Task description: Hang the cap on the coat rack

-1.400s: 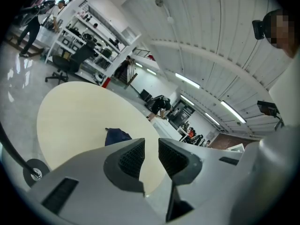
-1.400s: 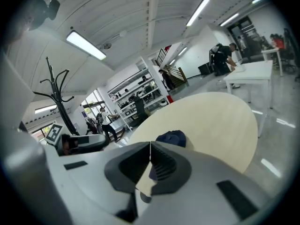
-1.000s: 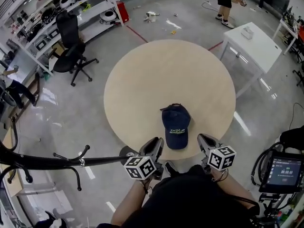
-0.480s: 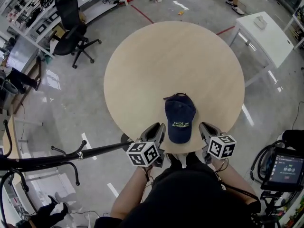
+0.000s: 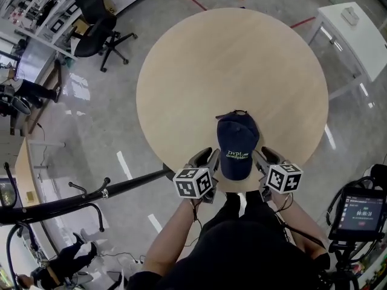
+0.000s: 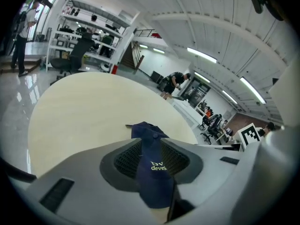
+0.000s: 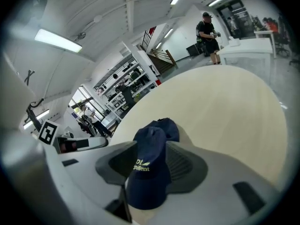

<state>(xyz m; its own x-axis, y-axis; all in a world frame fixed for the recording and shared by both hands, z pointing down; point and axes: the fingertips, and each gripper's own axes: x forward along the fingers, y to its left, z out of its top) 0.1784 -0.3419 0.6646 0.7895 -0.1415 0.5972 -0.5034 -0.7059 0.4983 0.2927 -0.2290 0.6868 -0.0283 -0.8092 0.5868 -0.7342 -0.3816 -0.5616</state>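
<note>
cap: navy blue fabric baseball cap (image 5: 237, 145) with yellow-green lettering on the front. It's lying flat on the table, close to the edge nearest the person, with the brim toward them and the strap end pointing away.

table: round beige wooden table (image 5: 230, 59), nothing else on it but the cap.

left gripper: the left gripper (image 5: 208, 157) sits just beside the brim on its left, right at the table edge. Its own view shows the jaws partly apart with the cap in the gap ahead of them. The pads aren't pressing on it.

right gripper: the right gripper (image 5: 266, 157) is the same deal on the brim's other side. Its jaws have just been opening and now stand wide, the cap showing between them but not pinched.

coat rack: black metal coat rack (image 5: 91, 197) with curved hooks, low on the left of the head view. It's off the table and well apart from the cap, and nothing hangs on the hooks that show.

background: black office chair (image 5: 97, 23) at top left, white rectangular table (image 5: 357, 35) at top right.
</note>
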